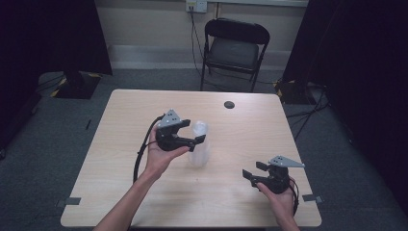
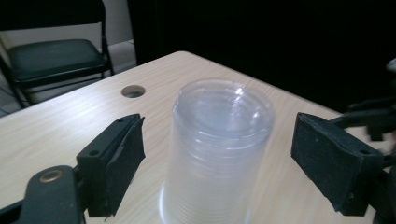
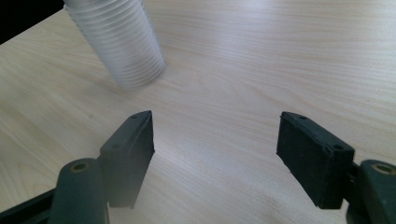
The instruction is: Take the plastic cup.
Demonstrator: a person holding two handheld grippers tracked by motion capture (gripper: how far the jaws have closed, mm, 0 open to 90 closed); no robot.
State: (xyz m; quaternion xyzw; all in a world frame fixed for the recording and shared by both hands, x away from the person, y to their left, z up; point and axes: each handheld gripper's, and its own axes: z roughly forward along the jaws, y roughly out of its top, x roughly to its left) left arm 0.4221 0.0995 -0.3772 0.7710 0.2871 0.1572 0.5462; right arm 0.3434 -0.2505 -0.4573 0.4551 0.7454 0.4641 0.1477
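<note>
Cup stack upright, mouths down

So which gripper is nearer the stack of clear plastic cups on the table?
Left. The left gripper sits right at the upside-down stack of clear plastic cups, its open fingers either side without touching. The right gripper hangs open nearer the table's front right corner.

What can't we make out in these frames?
- Cup stack: base cut off by the bottom edge of the left gripper view; top cut off by the top edge of the right gripper view.
- Cup count: rims too fine and blurred, high view too small.
- Table hole: depth unreadable.
</note>
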